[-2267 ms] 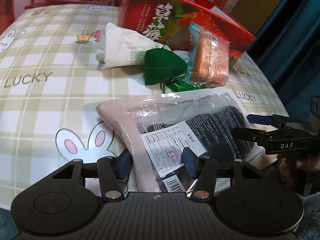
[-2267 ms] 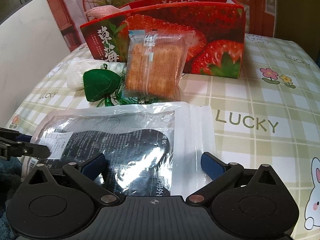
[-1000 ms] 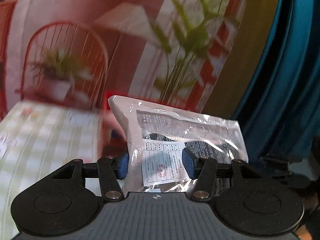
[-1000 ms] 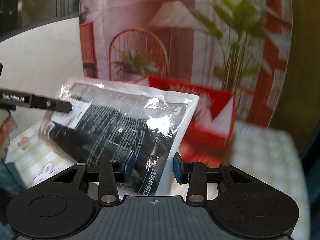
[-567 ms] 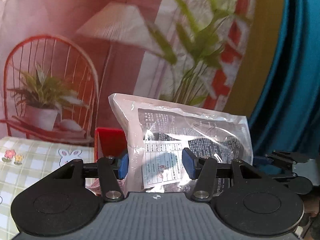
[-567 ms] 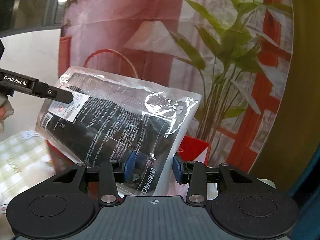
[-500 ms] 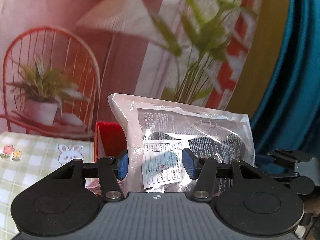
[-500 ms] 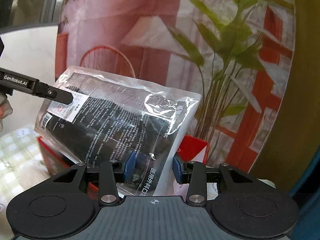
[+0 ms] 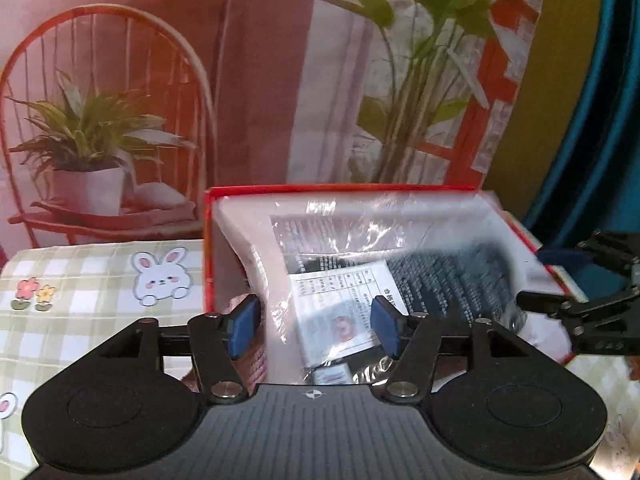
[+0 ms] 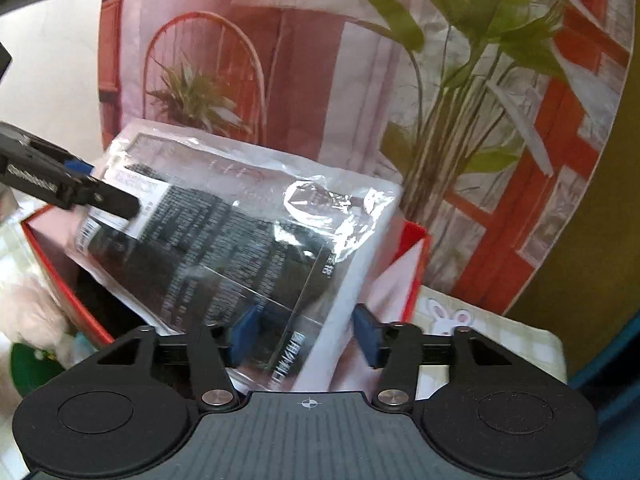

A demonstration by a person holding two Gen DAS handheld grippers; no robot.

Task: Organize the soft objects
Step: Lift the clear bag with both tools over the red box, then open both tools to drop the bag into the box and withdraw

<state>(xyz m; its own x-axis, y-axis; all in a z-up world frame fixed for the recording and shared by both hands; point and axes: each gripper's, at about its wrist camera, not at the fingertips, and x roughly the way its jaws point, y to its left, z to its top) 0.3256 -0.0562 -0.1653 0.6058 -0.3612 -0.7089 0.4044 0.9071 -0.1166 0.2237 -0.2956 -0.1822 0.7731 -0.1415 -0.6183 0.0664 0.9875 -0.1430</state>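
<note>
A clear plastic bag (image 9: 400, 248) with a dark folded item and a white label lies tilted in the mouth of the red box (image 9: 340, 190), blurred by motion. My left gripper (image 9: 315, 330) straddles its near edge; the jaws are opening and the blue pads stand off the plastic. In the right wrist view the same bag (image 10: 240, 232) leans into the red box (image 10: 416, 240). My right gripper (image 10: 305, 338) has the bag's corner between its jaws, which are also opening, with gaps at the pads. Each gripper shows in the other's view, the right gripper (image 9: 580, 312) and the left gripper (image 10: 72, 192).
The box stands on a green checked tablecloth (image 9: 100, 280) with bunny prints. A printed backdrop of a chair and plants hangs behind, with a teal curtain (image 9: 600, 120) to the right. A green soft item (image 10: 28, 364) and a pale fluffy one (image 10: 28, 316) lie left of the box.
Both grippers came forward and down over the red box. Their jaws have widened and the bag, gripped before, has sunk into the box's opening.
</note>
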